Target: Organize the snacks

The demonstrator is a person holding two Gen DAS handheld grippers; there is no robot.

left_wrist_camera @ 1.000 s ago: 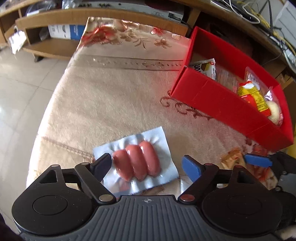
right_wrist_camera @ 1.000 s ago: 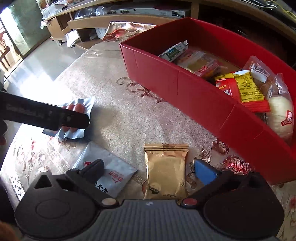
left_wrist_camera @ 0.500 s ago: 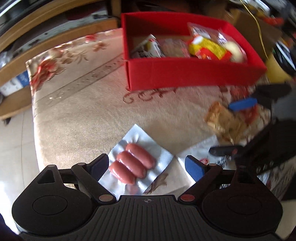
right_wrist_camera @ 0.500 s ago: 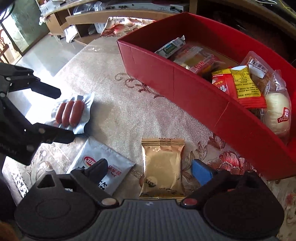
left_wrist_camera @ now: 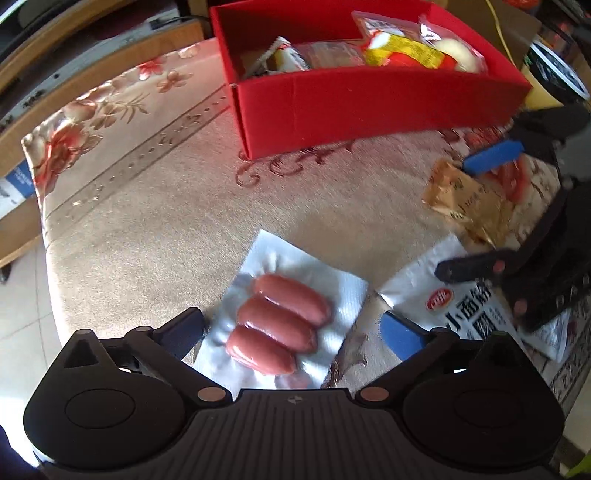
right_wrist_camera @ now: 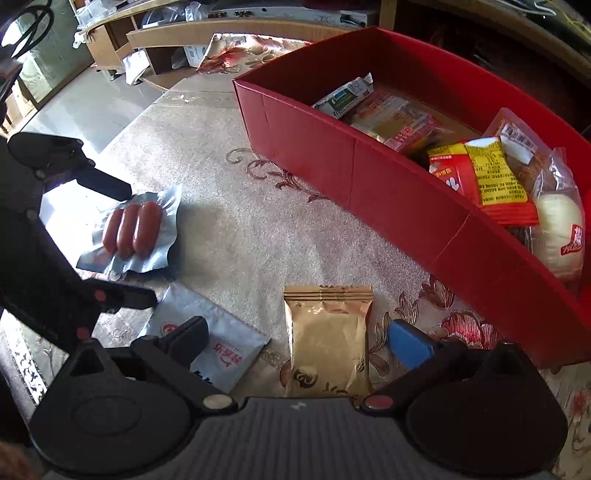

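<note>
A vacuum pack of three sausages (left_wrist_camera: 280,325) lies on the beige cloth between the open fingers of my left gripper (left_wrist_camera: 291,332); it also shows in the right wrist view (right_wrist_camera: 131,230). A gold snack packet (right_wrist_camera: 327,339) lies between the open fingers of my right gripper (right_wrist_camera: 299,341), and shows in the left wrist view (left_wrist_camera: 465,199). A white pouch with a red logo (right_wrist_camera: 218,347) lies beside it, partly under my right gripper's left finger (right_wrist_camera: 184,338). The red box (right_wrist_camera: 332,158) holds several snacks.
The table is covered with a flowered beige cloth (left_wrist_camera: 155,192). Wooden shelves (right_wrist_camera: 229,33) stand behind it and the tiled floor (right_wrist_camera: 88,107) drops off past the table's left edge. A yellow container (left_wrist_camera: 554,81) stands right of the box.
My left gripper has swung round, so the red box now sits ahead of it and the right gripper shows at its right. The right gripper moved slightly closer to the gold packet.
</note>
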